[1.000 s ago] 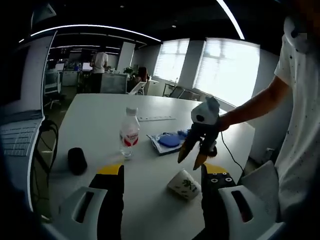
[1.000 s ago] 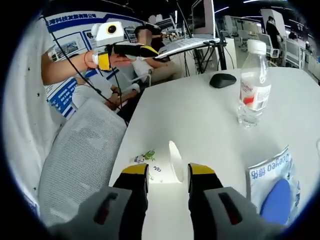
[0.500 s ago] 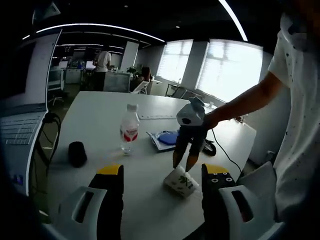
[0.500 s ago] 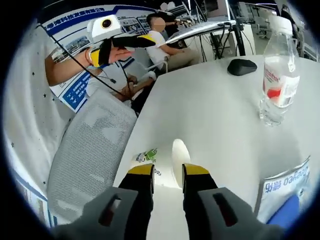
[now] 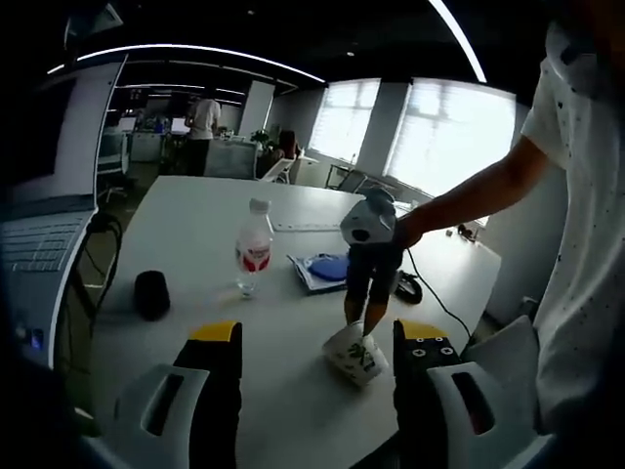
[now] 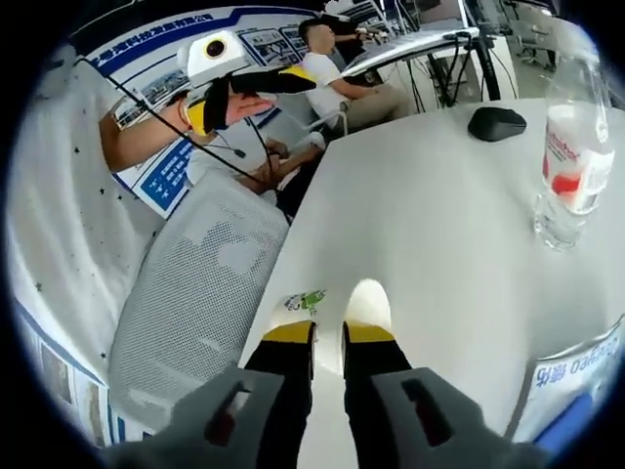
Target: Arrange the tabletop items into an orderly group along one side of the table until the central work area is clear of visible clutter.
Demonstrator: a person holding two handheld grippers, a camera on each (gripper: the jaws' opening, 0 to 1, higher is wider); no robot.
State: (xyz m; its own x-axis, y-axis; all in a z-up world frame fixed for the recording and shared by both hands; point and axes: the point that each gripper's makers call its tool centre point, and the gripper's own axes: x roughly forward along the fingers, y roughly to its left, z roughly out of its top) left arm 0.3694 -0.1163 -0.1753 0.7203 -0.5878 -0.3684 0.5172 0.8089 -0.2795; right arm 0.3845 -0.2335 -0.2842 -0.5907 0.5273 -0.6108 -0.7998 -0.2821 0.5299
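Bottle (image 5: 254,256) between mouse (image 5: 151,294) and packet (image 5: 327,271) on table (image 5: 195,225)

Left gripper view hangs back above the near table edge, looking across the white table (image 5: 195,225) toward the windows. Right gripper view sits low, very close over the paper cup (image 6: 337,311) (opposite heading). Both share cup and water bottle (image 5: 254,252).

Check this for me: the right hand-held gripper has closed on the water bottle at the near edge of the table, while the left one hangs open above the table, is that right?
Not the water bottle: that stands untouched further in. The right hand-held gripper has closed on the rim of the paper cup lying on its side at the near edge of the table, as the right gripper view shows. The left hand-held gripper does hang open above the table.
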